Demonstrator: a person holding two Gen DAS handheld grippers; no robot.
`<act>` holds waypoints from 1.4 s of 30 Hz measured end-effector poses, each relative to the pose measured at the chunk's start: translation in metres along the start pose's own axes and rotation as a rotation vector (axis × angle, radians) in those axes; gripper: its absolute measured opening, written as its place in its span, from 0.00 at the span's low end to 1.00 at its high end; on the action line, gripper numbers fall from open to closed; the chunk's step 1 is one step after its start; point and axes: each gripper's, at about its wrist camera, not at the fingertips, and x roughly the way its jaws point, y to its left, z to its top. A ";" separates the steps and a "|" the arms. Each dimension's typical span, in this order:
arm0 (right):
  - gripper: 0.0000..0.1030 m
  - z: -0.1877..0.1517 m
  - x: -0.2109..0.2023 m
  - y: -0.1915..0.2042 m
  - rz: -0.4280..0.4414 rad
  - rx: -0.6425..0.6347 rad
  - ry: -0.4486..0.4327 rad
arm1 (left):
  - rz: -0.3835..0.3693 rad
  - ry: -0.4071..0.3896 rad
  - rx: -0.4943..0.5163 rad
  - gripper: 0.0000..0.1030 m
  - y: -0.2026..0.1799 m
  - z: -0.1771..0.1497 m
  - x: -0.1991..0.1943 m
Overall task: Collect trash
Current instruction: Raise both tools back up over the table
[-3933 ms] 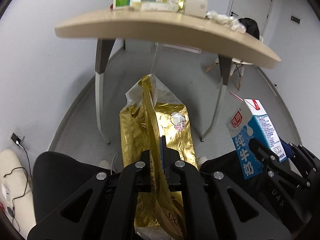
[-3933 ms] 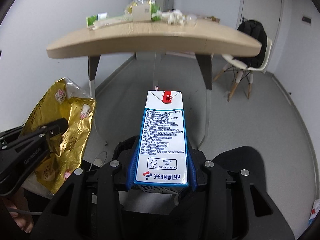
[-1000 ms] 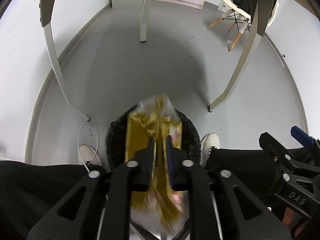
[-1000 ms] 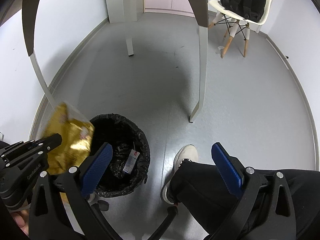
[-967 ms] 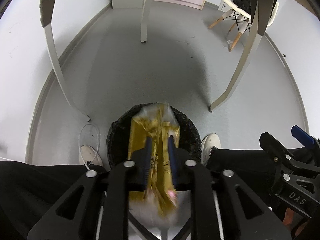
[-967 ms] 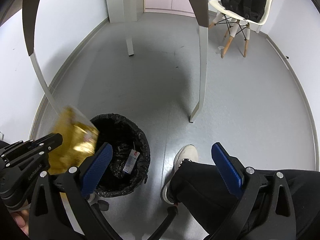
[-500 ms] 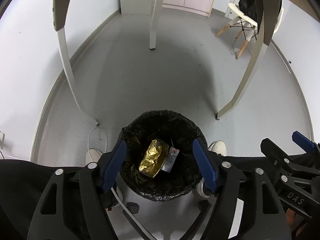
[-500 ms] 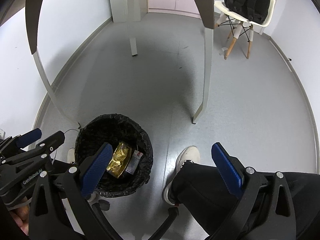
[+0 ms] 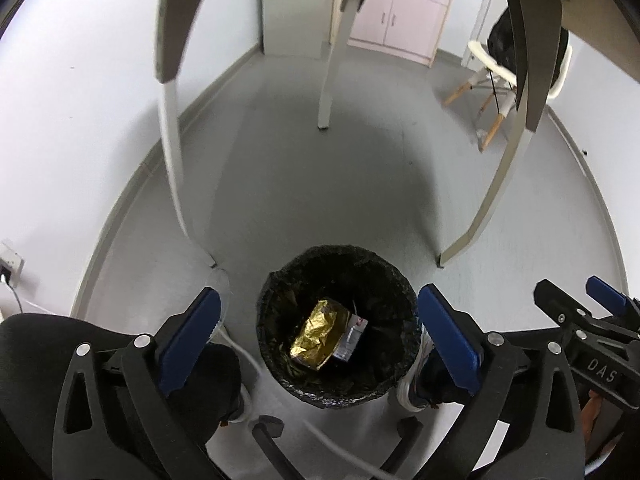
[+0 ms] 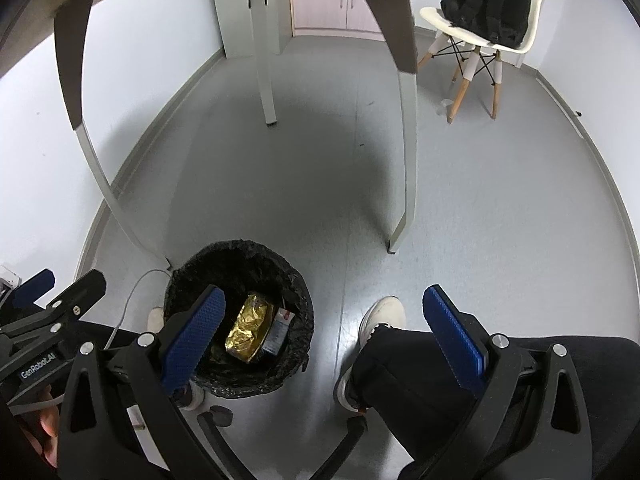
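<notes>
The left gripper (image 9: 320,320) hangs over the black-lined bin (image 9: 280,376), its jaws opening with nothing gripped. A gold wrapper (image 9: 316,334) and milk carton (image 9: 353,336) lie inside. The right gripper (image 10: 324,320) is spread wide, empty.

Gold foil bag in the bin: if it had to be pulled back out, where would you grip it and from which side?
Grip the gold foil bag by its raised upper end, coming straight down through the bin mouth. It lies tilted beside the carton, and the liner walls likely block any sideways approach.
</notes>
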 end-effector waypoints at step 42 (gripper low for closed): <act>0.92 -0.007 -0.240 0.008 -0.006 -0.075 -0.344 | -0.027 -0.282 -0.008 0.94 0.014 -0.014 -0.223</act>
